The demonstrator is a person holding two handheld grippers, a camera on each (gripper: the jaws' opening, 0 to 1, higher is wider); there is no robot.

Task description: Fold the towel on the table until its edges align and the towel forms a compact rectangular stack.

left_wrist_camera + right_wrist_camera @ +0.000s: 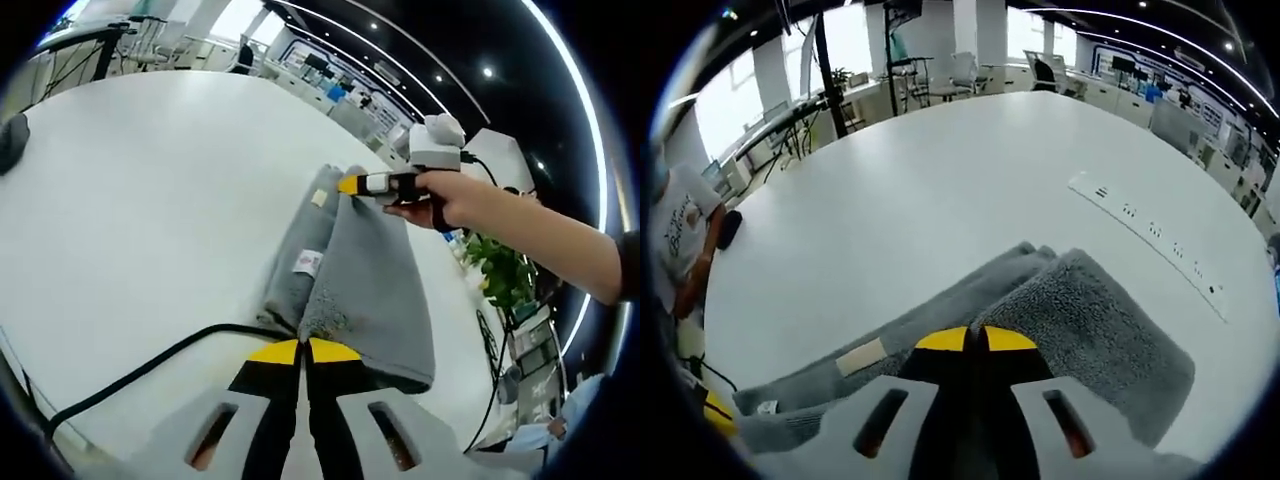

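I hold both tools closed, the left tool [303,350] and the right tool [976,338] each pinching an end of the grey terry towel [368,272], which lies part-folded on the smooth white bench [150,200]. Risk: uneven travel would skew the thick, limp pile, misaligning edges; the black cable [150,362] beside it could snag.

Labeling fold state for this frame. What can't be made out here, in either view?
- Left gripper view: the towel's near edge is hidden behind the left tongs, shut on it.
- Left gripper view: the print on the white label is too small to read.
- Right gripper view: the towel corner under the right tongs is covered by the tongs themselves.
- Right gripper view: the markings on the white strip on the table are too small.
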